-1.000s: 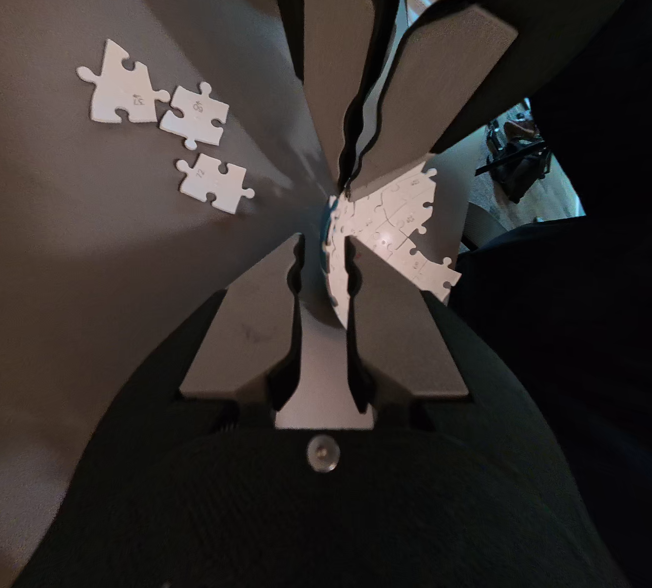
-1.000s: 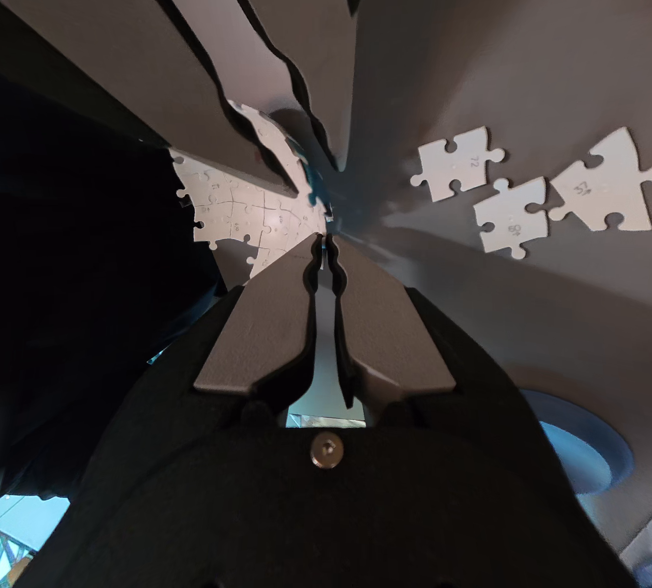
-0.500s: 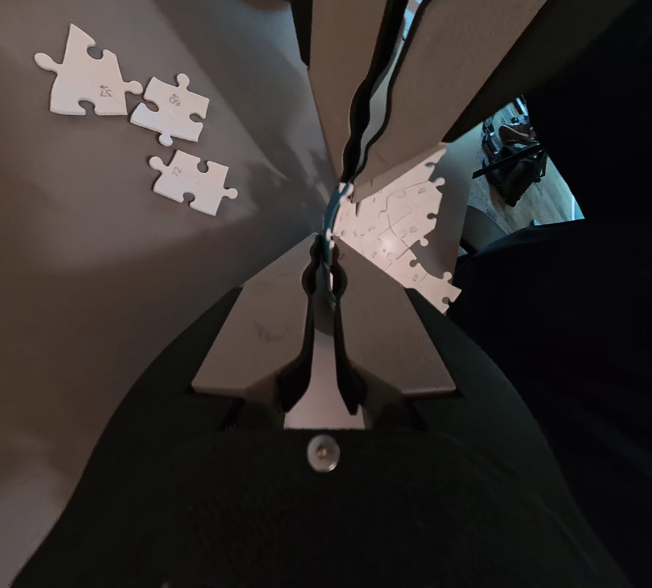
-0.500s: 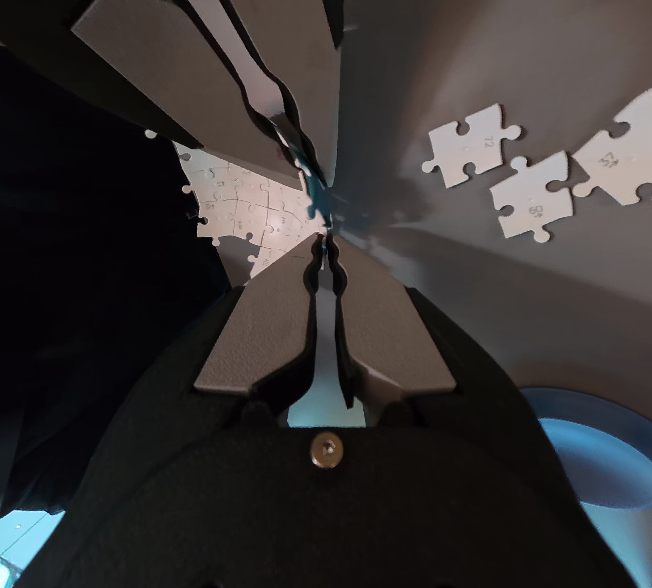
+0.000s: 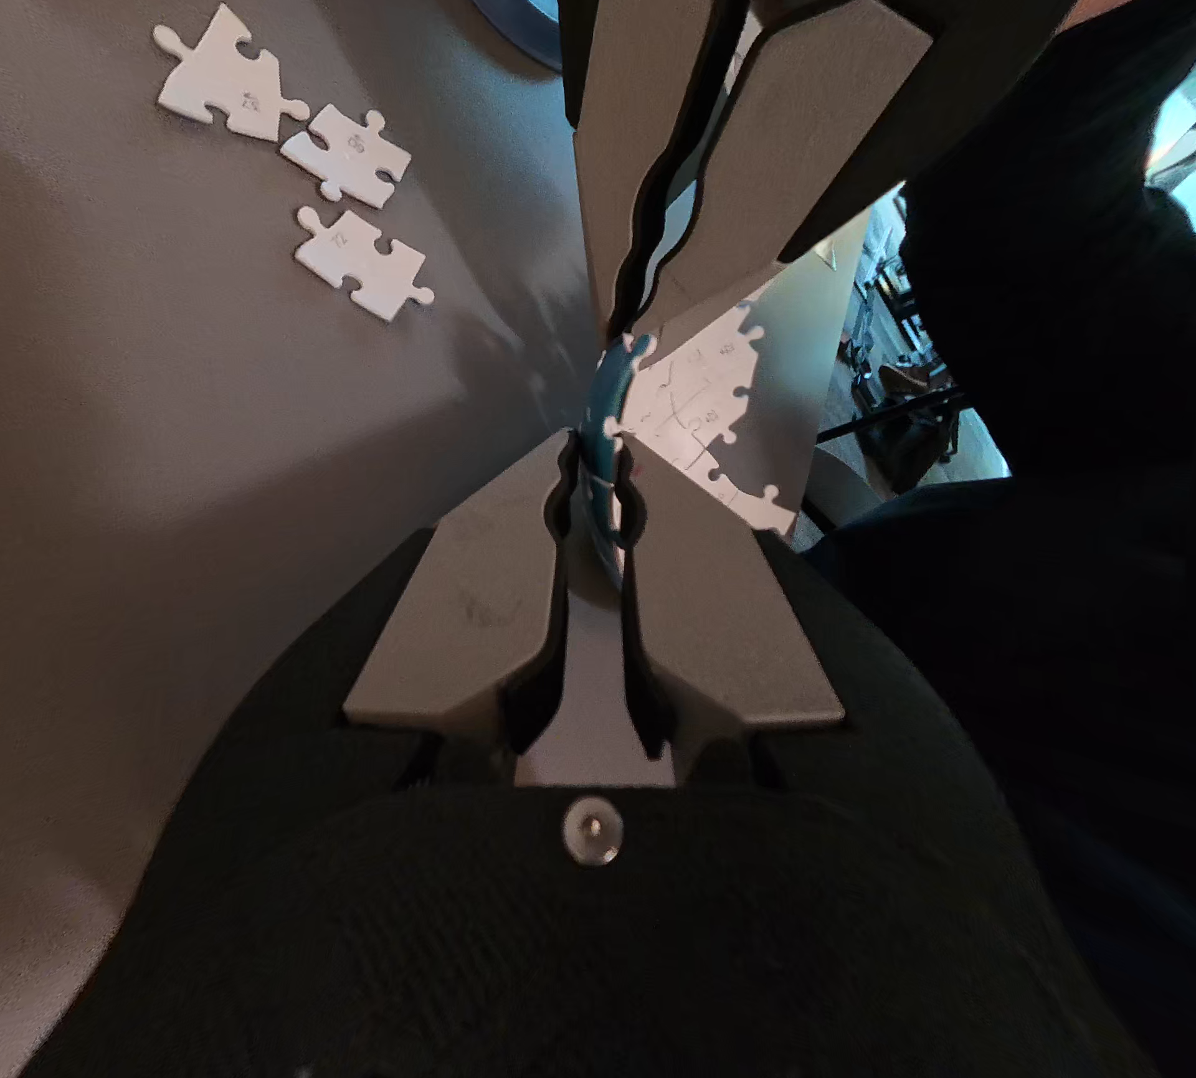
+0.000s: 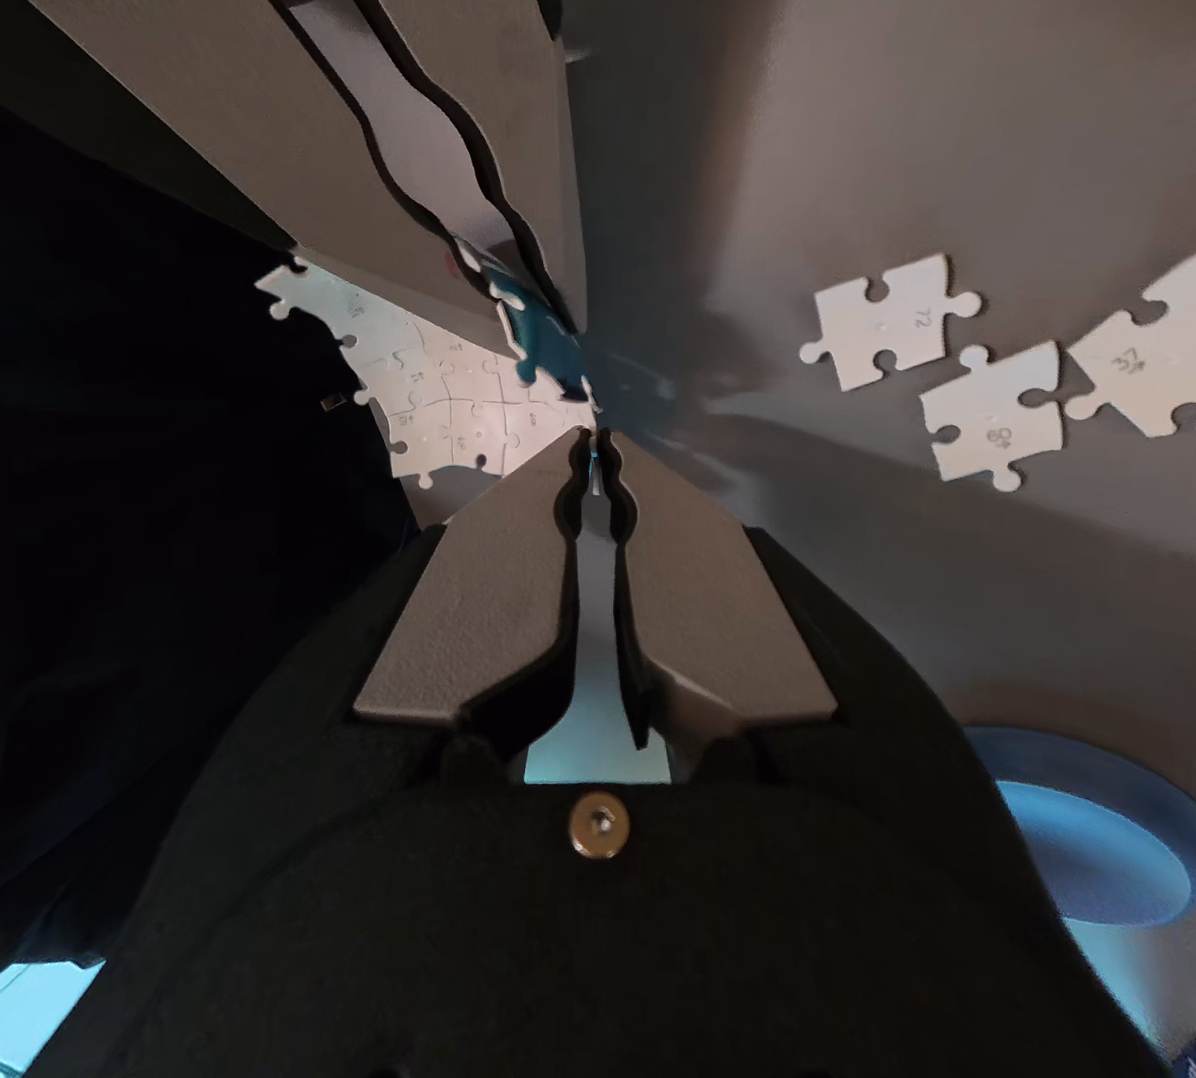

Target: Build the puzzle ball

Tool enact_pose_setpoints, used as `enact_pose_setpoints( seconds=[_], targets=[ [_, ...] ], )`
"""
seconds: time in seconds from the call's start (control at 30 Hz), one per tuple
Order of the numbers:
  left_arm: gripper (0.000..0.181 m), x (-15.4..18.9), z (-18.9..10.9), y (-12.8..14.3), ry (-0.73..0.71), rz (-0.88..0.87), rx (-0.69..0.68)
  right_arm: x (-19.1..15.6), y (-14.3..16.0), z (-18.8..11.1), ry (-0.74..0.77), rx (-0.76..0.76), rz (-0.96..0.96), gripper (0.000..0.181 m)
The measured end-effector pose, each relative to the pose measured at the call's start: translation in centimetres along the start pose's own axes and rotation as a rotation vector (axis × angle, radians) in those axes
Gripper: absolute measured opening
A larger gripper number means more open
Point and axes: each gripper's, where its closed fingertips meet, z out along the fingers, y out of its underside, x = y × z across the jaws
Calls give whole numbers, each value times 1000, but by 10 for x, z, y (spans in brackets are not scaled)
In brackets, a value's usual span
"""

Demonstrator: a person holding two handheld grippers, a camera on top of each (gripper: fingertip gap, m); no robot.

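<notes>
Pinching the curved puzzle section by its teal edge, my left gripper has its fingers clamped on it above the counter, where three loose pieces lie well apart. From the right wrist, my right gripper grips the same section, fingers closed on its rim, meeting the left tip to tip.

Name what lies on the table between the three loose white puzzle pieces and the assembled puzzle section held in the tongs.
Nothing: in the left wrist view, bare grey table separates the loose pieces from the puzzle section.
</notes>
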Motion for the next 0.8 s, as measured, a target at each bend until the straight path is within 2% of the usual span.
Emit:
enact_pose_setpoints(
  seconds=[0.33, 0.8],
  targets=[
    [8, 3, -9, 11, 13, -47, 66, -9, -8, 1, 49, 13, -51, 0],
    [10, 2, -17, 21, 4, -121, 154, -12, -21, 5, 39, -10, -167, 0]
  ],
)
